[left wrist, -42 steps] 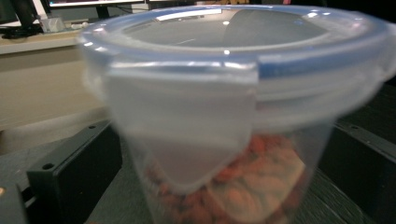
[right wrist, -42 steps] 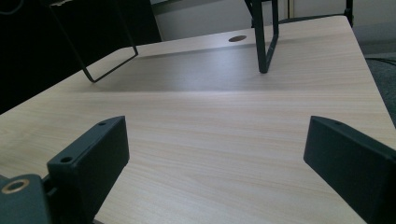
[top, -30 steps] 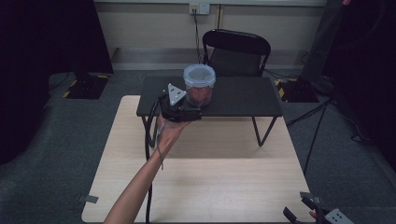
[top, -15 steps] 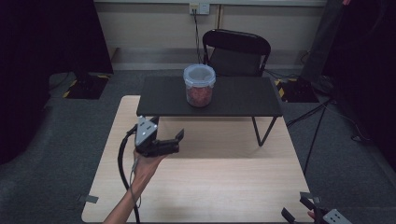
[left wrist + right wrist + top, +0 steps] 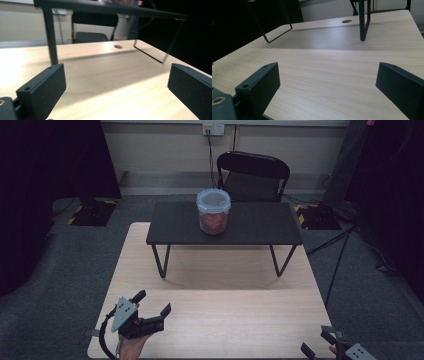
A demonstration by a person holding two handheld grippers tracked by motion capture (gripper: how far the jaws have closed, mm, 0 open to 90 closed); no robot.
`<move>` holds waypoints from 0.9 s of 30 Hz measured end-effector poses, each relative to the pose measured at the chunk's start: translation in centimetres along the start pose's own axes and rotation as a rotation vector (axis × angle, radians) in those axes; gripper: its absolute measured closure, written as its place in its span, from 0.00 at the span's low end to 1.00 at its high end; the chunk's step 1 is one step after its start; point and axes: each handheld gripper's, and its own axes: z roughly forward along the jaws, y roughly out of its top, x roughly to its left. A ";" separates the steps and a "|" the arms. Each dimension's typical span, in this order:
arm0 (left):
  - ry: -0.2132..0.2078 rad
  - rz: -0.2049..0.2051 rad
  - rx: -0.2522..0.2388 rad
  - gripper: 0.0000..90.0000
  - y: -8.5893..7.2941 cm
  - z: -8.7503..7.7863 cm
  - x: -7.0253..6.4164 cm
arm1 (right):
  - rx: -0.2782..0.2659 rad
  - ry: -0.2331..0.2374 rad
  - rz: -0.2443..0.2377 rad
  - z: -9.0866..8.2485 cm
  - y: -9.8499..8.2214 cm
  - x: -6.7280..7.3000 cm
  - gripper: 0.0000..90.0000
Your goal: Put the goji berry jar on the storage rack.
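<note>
Left gripper (image 5: 154,304) hovers low over the near left corner of the wooden table (image 5: 225,320), jaws spread wide with nothing between them; in the left gripper view the two black jaws stand well apart over bare wood. Going down in size: the wooden table carries a black raised shelf (image 5: 250,227) on thin metal legs across its far half, and a black chair (image 5: 255,177) stands behind it. On the shelf, left of its middle, sits a clear round jar (image 5: 213,212) with a closed lid, reddish contents filling its lower part; it is well apart from both grippers. A hand (image 5: 131,347) grips the left tool from below, pointing it forward and to the right. Right gripper (image 5: 320,345) sits at the near right corner, jaws likewise wide and empty.
</note>
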 end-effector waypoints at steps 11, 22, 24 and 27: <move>0.054 -0.012 0.040 0.02 -3.3 -1.6 0.2 | 0.000 0.004 -0.003 0.1 0.0 0.0 0.05; 0.073 -0.015 0.058 0.02 -4.1 -1.6 0.6 | 0.002 0.006 -0.006 0.1 0.0 0.0 0.05; 0.078 -0.019 0.057 0.02 -4.2 -1.6 0.7 | 0.004 0.006 -0.004 0.1 0.0 0.0 0.05; 0.082 -0.019 0.055 0.03 -4.4 -1.7 0.7 | 0.005 0.006 -0.006 0.2 0.0 0.0 0.05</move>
